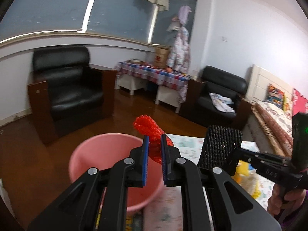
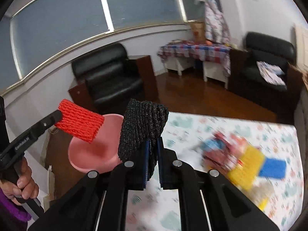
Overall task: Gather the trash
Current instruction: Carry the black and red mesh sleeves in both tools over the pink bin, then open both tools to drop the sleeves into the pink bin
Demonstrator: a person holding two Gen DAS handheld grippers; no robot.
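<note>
- Your red foam net point(image 1: 152, 134) is clamped between the pads of the left gripper point(image 1: 155, 148), and from its own camera it sits right over the near rim of the pink basin point(image 1: 92, 146); the net's long axis runs up and away from the fingers, toward the basin's far side.
- Your black foam net point(image 2: 142, 127) is pinched in the right gripper point(image 2: 153, 154), jaws pressed together on its lower edge, with the net standing upright above the fingers. It lies to the table side of the basin, just beside its rim rather than over it.
- So your left hand is the nearer one to the basin; I judge the red net can drop first, and the right must cross toward the basin.
- The basin stands past the edge of the patterned table cover point(image 2: 231, 130), apparently lower; what it rests on is hidden.
- More trash point(image 2: 240, 157) lies on the cover, well away from the basin, but it is too blurred to tell apart.
- The basin's inside is partly blocked by your fingers.
</note>
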